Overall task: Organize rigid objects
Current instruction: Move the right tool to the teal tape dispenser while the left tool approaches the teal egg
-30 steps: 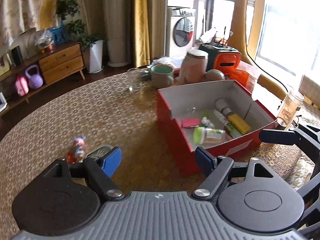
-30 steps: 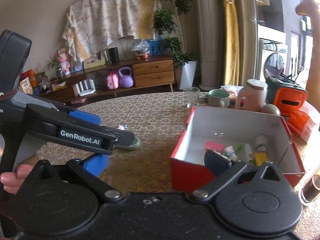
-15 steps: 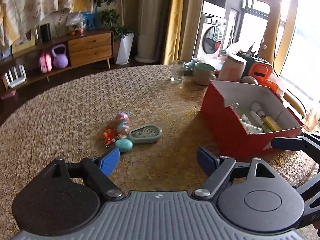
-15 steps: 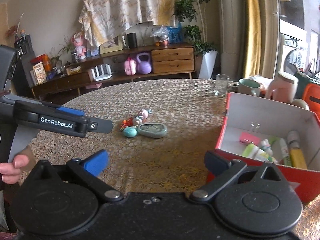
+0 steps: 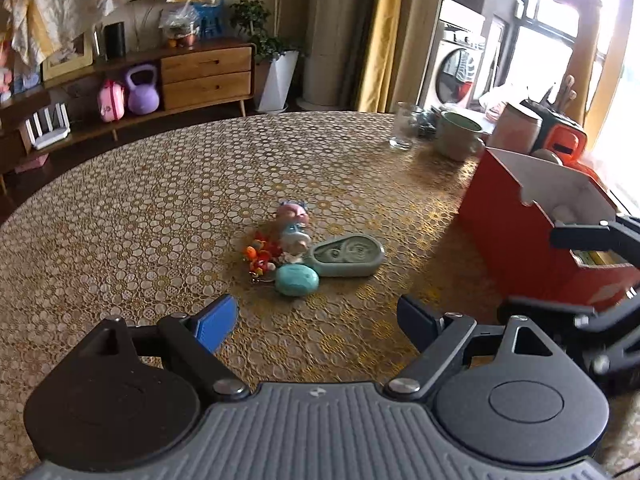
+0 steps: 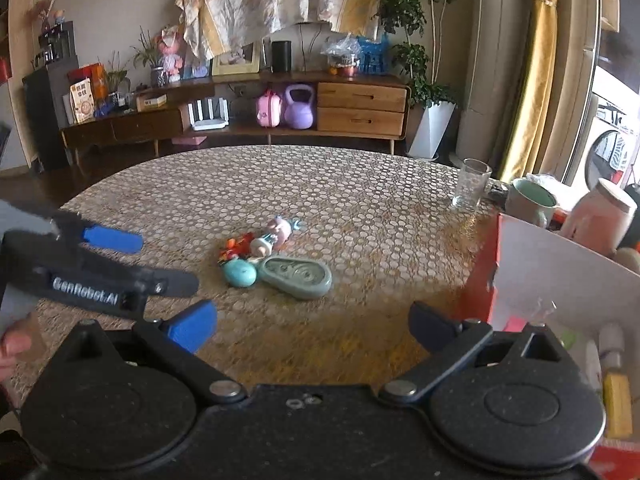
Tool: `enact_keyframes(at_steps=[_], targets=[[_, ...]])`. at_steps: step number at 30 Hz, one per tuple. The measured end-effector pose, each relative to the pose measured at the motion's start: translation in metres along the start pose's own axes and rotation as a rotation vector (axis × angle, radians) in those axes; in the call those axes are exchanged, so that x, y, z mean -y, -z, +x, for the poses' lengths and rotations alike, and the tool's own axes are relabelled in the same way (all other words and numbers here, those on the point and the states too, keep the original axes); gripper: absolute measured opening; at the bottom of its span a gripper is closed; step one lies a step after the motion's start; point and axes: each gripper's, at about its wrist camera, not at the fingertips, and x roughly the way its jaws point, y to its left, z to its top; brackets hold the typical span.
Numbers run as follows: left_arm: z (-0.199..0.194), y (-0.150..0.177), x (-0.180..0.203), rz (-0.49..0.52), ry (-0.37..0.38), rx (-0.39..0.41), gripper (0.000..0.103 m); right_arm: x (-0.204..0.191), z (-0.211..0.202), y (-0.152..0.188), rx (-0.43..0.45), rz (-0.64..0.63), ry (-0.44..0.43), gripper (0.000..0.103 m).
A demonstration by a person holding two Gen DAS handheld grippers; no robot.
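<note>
The left claw [image 5: 316,320] hangs above the desk [image 5: 140,208] with its two fingers wide apart; they have just been opening, and nothing lies between them. One finger carries a blue pad [image 5: 216,322], the other a dark pad [image 5: 416,320]. The right claw [image 6: 312,326] also stands open and empty, its fingers spread over bare desk.

Just beyond both claws sits a small cluster of loose things, and the landmark among them is a pale green oval case [image 5: 346,255] lying flat. Touching its near-left end is a teal egg-shaped object [image 5: 297,280]. Left of the case lies a small red and orange charm [image 5: 260,258]. Behind the case, touching it, lies a small pink and white doll figure [image 5: 294,222] on its side.

To the right of the green case, well apart from it, stands a red cardboard box [image 5: 508,236] with a white inside. In the right wrist view, small bottles and a yellow tube [image 6: 616,404] lie in the box. In the left wrist view, the right claw's dark fingers cross in front of the box.

Farther behind the green case, at the far right edge of the desk, stand a clear drinking glass [image 5: 403,131], a pale green mug [image 5: 458,136] and a pink canister [image 5: 516,126]. A person's fingers [image 6: 14,344] show at the left edge of the right wrist view.
</note>
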Motion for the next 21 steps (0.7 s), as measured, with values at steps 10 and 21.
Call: enact_keyframes(at_steps=[10, 21], targets=[[0.047, 0.006, -0.011, 0.030, -0.060, 0.015, 0.088, -0.001, 0.070, -0.019, -0.112, -0.029, 0.014, 0.099], [0.082, 0.011, -0.012, 0.051, -0.115, 0.020, 0.088, 0.010, 0.135, -0.046, -0.311, -0.109, -0.088, 0.096]])
